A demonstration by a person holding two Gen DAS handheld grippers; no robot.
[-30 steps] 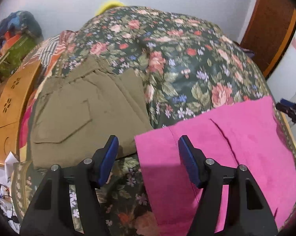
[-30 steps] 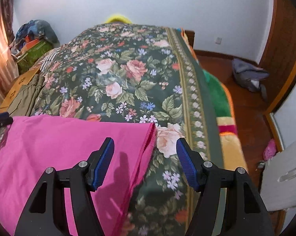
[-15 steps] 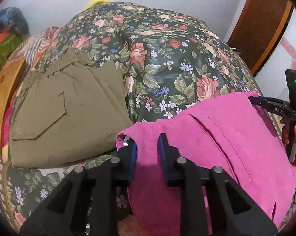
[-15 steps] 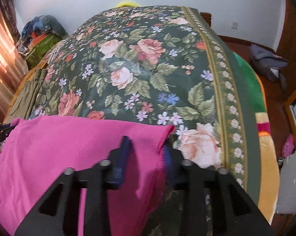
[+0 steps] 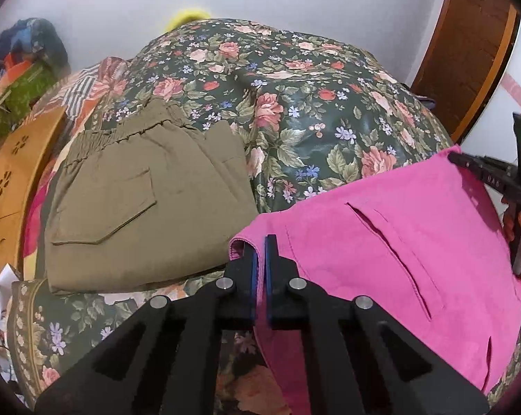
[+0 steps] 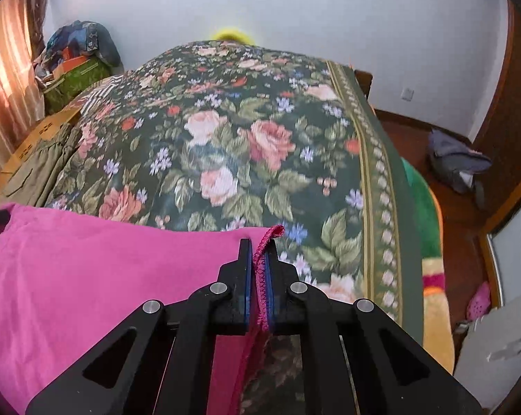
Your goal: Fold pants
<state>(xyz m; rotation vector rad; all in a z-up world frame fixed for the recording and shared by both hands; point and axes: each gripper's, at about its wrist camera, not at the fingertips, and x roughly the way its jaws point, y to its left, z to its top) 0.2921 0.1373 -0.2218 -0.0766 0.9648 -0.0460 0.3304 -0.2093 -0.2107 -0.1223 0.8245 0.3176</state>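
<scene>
The pink pants (image 5: 399, 242) lie at the near edge of a bed with a dark floral cover (image 5: 295, 103). My left gripper (image 5: 259, 245) is shut on their near left corner and lifts it off the cover. My right gripper (image 6: 258, 249) is shut on their right corner, where the stitched hem (image 6: 260, 276) runs between the blue pads. The pink pants (image 6: 87, 276) stretch to the left in the right wrist view. The right gripper also shows at the far right of the left wrist view (image 5: 492, 180).
Folded olive pants (image 5: 146, 207) lie on the bed, left of the pink ones. A wooden board (image 5: 15, 180) and piled cloth sit at the bed's left side. The bed's right edge (image 6: 399, 207) drops to a wooden floor with a grey bag (image 6: 457, 162).
Both grippers closed from wide open onto the pink pants' two near corners and have raised them slightly. The cameras rose a little.
</scene>
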